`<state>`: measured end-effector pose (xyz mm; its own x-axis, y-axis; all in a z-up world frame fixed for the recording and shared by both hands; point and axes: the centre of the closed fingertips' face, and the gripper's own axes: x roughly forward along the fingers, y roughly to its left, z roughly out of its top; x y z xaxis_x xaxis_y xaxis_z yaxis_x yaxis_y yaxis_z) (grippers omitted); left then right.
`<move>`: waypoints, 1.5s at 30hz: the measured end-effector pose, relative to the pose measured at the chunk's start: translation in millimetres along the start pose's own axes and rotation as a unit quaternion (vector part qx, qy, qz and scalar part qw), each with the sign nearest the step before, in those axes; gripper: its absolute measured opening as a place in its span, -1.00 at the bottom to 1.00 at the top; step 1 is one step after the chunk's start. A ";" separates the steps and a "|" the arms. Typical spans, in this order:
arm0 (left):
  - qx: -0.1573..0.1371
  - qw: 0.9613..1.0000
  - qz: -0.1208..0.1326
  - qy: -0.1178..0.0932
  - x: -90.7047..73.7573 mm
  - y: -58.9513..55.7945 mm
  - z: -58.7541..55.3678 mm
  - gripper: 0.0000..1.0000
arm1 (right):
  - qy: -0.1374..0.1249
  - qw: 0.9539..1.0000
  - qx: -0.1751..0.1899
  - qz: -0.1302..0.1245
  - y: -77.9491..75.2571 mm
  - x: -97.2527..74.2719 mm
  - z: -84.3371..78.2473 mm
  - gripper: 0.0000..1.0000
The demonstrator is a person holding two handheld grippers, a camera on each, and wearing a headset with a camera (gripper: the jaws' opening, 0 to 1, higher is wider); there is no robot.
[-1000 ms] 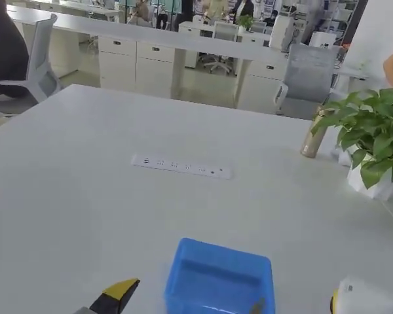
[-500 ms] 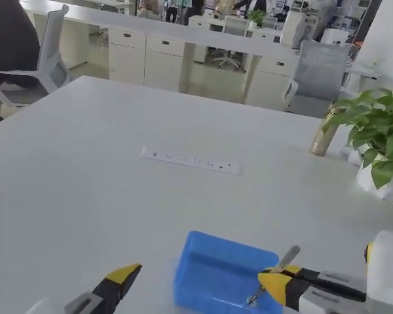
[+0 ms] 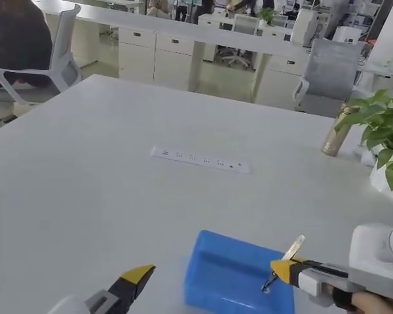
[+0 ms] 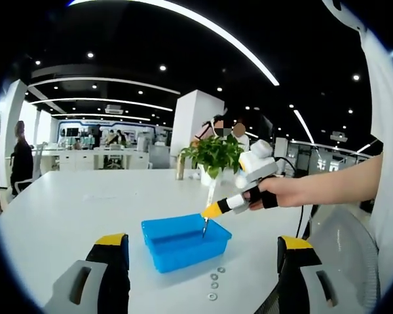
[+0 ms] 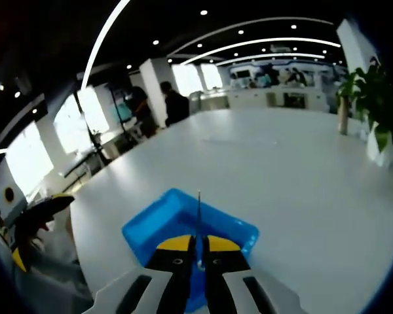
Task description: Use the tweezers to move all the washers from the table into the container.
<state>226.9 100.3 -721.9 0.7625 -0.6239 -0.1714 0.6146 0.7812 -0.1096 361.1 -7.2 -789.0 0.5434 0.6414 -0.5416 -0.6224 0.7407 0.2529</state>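
Table (image 3: 85,163) is white and mostly bare. Plant (image 3: 386,140) sits at the far right edge in a white pot, with a gold-coloured bottle (image 3: 334,137) just beside it on its left. Power strip (image 3: 200,160) lies flat mid-table, well apart from the work.

Blue container (image 3: 229,271) is at the near edge of the table, open side up. In the left gripper view the container (image 4: 183,242) sits between that gripper's two jaws, further out on the table.

Right gripper (image 3: 283,270) comes in from the right in the head view, held in a hand. Jaws are pressed together and clamped on the tweezers (image 3: 289,255). Right gripper view shows the same: jaws closed, tweezers (image 5: 198,216) sticking out forward over the container (image 5: 164,219). Tweezers tips point down into the container's right end, seen in the left gripper view (image 4: 208,209). Can't tell if a washer is in the tips.

Left gripper (image 4: 202,241) has its jaws wide apart, nothing between them. One yellow tip of it shows at the bottom left of the head view (image 3: 137,276), left of the container.

Washers (image 4: 214,285): a few small rings on the table, in a loose line just beside the container's near wall, outside it.
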 end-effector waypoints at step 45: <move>0.020 0.999 0.001 0.031 2.8 1.2 -11.6 0.89 | -0.034 0.999 0.002 -0.003 -4.3 -5.0 1.2 -0.94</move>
<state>227.4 99.8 -733.9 0.7507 -0.6187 -0.2318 0.6216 0.7802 -0.0693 361.8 -13.3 -786.4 0.5834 0.6491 -0.4881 -0.6172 0.7450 0.2531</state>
